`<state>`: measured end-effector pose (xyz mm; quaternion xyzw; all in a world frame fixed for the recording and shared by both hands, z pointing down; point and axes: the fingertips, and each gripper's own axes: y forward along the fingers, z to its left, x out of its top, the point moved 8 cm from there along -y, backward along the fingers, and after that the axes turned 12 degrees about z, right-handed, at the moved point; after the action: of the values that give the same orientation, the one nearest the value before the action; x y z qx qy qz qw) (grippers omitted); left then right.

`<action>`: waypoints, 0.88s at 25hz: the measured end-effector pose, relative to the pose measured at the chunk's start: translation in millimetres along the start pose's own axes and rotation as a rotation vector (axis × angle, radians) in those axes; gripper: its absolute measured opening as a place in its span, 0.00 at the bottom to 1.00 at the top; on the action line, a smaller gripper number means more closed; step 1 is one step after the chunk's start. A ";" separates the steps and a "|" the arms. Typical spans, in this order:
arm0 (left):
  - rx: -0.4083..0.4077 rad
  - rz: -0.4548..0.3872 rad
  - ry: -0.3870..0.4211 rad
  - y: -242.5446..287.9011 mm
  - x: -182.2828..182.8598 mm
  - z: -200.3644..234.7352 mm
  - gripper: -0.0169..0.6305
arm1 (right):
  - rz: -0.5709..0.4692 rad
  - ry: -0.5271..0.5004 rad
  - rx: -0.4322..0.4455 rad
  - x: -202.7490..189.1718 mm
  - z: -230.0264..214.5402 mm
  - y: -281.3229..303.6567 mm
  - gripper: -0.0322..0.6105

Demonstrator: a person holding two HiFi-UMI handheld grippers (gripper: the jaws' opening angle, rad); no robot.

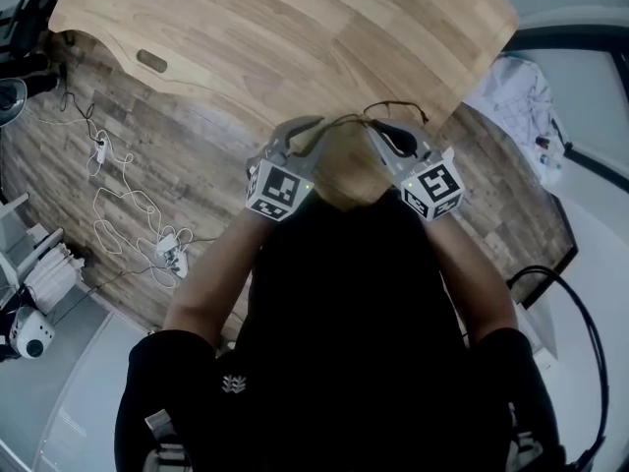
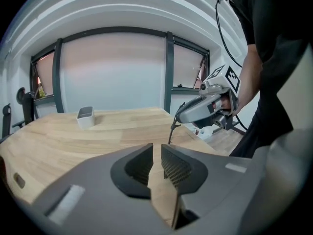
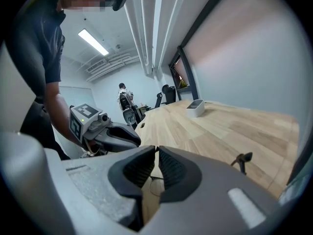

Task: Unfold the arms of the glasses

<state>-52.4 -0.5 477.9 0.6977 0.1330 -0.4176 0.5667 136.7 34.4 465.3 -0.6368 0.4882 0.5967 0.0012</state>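
Note:
The glasses (image 1: 391,108) are thin dark wire frames held over the near edge of the wooden table (image 1: 295,28). My right gripper (image 3: 156,151) is shut on them: a lens rim (image 3: 155,186) shows just below its pads, and one arm tip (image 3: 242,159) sticks out to the right. In the left gripper view that arm (image 2: 172,129) hangs from the right gripper (image 2: 182,116). My left gripper (image 2: 157,148) is open a little, with only bare table seen through the gap. It hovers close to the left of the glasses (image 1: 310,126).
A small pale container (image 2: 85,116) stands far back on the table. A slot (image 1: 151,61) is cut in the tabletop at the left. Cables and a power strip (image 1: 128,205) lie on the floor, and a white cloth (image 1: 516,91) lies right of the table.

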 end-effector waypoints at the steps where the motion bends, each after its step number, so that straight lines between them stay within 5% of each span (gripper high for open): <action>1: 0.011 -0.004 -0.021 -4.3 -0.6 2.0 0.12 | 0.000 -0.004 0.001 1.5 1.0 0.6 0.09; 9: 0.076 -0.090 -0.222 -39.7 2.9 12.2 0.12 | 0.010 -0.046 0.007 8.5 16.3 1.6 0.09; 22: 0.160 -0.177 -0.268 -81.3 -1.7 16.7 0.10 | 0.049 -0.133 0.040 20.1 47.2 13.4 0.09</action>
<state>-114.3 11.1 423.7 0.6642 0.0835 -0.5643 0.4831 88.7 42.5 444.2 -0.5835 0.5143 0.6277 0.0315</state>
